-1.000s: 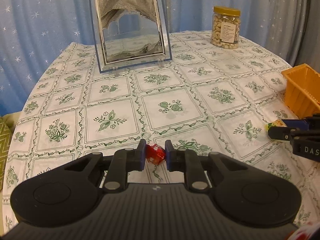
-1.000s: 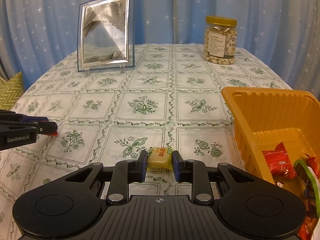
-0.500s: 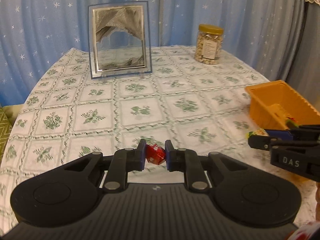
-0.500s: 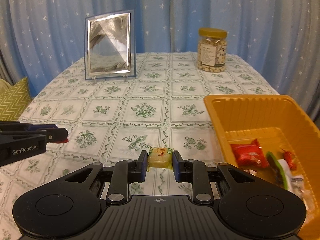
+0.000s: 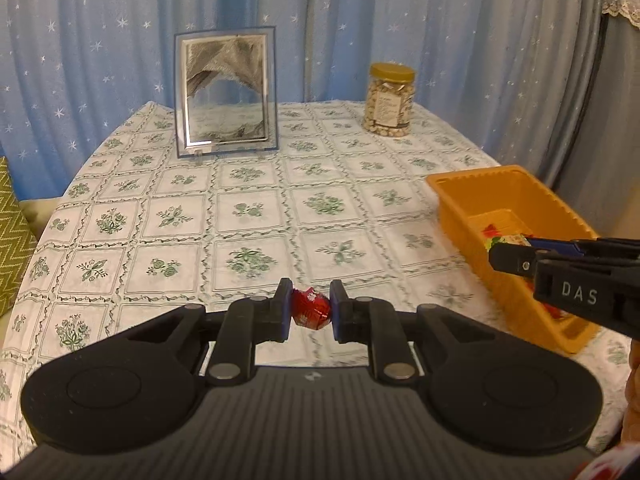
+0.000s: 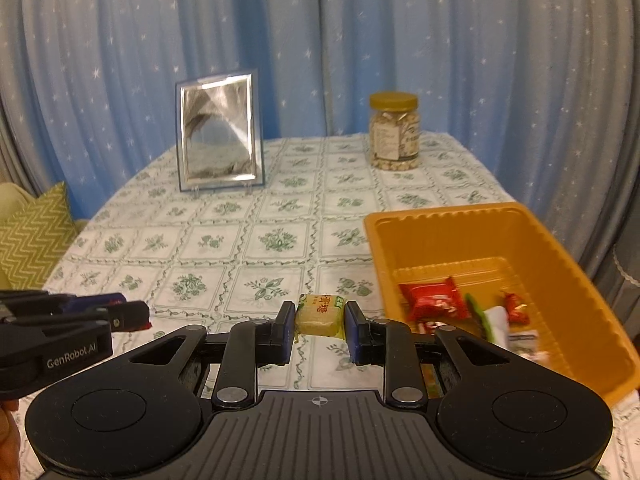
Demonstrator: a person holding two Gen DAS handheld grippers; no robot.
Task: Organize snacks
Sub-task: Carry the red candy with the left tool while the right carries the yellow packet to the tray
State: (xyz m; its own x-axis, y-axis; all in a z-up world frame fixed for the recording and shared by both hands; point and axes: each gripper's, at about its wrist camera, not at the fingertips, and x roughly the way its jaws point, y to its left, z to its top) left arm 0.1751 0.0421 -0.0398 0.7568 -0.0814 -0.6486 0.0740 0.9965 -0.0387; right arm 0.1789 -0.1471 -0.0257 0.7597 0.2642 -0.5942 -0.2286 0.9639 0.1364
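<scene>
My left gripper (image 5: pixel 310 310) is shut on a small red foil-wrapped candy (image 5: pixel 311 312), held above the flowered tablecloth. My right gripper (image 6: pixel 320 322) is shut on a yellow wrapped candy (image 6: pixel 319 316) with a green end, held just left of the orange tray (image 6: pixel 440 220). The orange tray (image 5: pixel 476 184) sits at the table's right side and holds several wrapped snacks, among them a red packet (image 6: pixel 434 302). In the left wrist view the right gripper (image 5: pixel 516 252) reaches in over the tray's near part. The left gripper (image 6: pixel 132 314) shows at the left edge of the right wrist view.
A framed sand picture (image 5: pixel 225 94) stands upright at the back of the table. A jar of nuts with a gold lid (image 5: pixel 389 98) stands at the back right. Blue starred curtains hang behind. A green zigzag cushion (image 6: pixel 34 236) lies beyond the table's left edge.
Both grippers have risen and drawn back from the table with their candies still held. More of the tray and its contents now shows in both views.
</scene>
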